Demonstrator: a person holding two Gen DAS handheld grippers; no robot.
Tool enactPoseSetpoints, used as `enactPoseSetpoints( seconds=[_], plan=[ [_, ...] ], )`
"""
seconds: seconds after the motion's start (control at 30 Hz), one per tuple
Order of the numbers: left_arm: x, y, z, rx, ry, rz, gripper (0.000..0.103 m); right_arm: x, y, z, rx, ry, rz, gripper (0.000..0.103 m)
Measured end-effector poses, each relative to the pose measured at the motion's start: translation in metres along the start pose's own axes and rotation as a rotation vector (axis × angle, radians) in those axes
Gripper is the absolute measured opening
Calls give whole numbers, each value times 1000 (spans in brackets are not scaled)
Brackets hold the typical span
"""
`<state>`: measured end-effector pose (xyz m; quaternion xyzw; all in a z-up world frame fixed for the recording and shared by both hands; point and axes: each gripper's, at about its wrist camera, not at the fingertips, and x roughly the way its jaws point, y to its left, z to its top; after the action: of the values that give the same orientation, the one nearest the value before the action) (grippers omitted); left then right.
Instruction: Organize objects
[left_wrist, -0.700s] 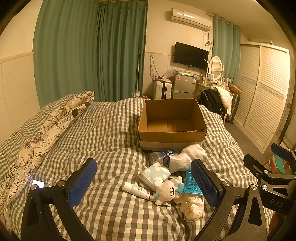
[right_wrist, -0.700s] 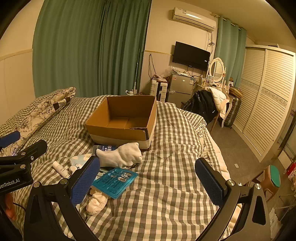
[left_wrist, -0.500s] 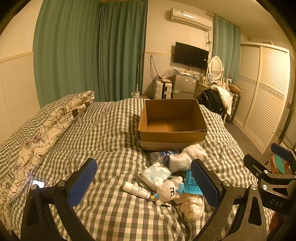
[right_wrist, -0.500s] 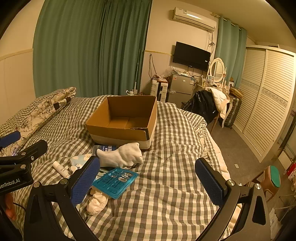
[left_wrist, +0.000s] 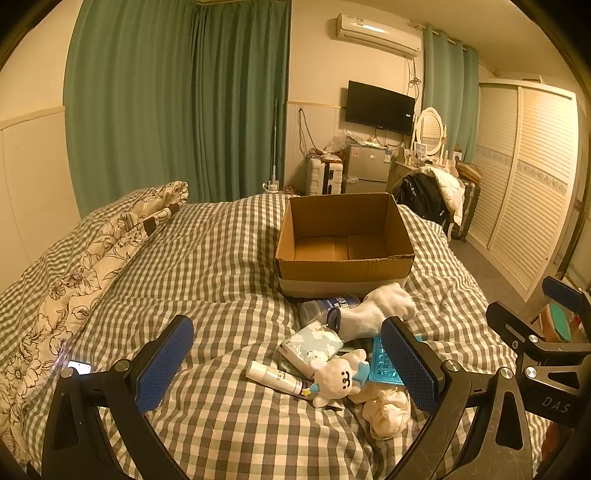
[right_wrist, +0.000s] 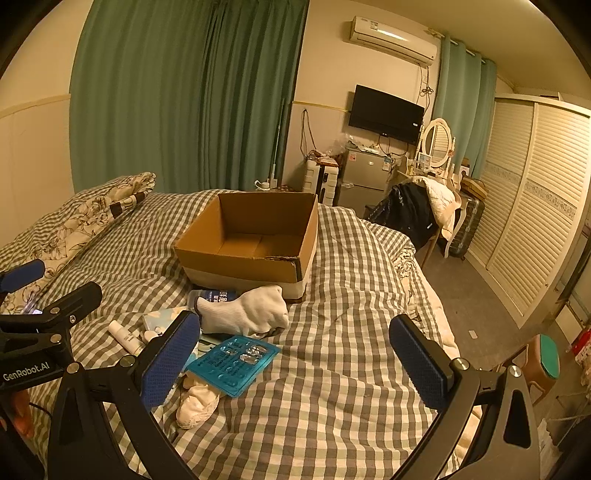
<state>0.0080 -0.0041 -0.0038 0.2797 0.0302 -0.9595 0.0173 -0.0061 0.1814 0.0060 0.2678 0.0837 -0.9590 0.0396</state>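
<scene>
The cardboard box (left_wrist: 345, 243) is being faced from low over the bed (left_wrist: 207, 266) by both wrist cameras, at middling range. It is being viewed head-on from the left and from right of centre (right_wrist: 255, 240); the box is being shared.

"das" in pale letters on the black frame of the right gripper (left_wrist: 546, 376), seen from the left wrist cam, right of the cardboard box (left_wrist: 345, 246). "genrobot.ai" in white on the left gripper (right_wrist: 27, 334) body, left of box in right cam. bottle (left_wrist: 327, 308) label just in front of box has print, unreadable.
</scene>
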Motion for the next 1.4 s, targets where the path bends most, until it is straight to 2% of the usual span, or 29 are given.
enactPoseSetpoints(
  seconds=[0.63,0.8,1.13,1.33,1.4],
  plan=[
    [-6,-4,-1,23,3,-8,103,-9,6,2,-12,-11,12,103],
    [-7,-1,-8,35,27,21,103,-12,9,-2,-23,-4,16,103],
    [18,14,-37,25,136,49,103,27,35,-49,-76,185,81,102],
    [28,20,-45,22,160,59,103,65,61,-72,-110,295,130,93],
    [32,22,-47,20,171,62,103,76,66,-77,-106,329,155,84]
  ],
)
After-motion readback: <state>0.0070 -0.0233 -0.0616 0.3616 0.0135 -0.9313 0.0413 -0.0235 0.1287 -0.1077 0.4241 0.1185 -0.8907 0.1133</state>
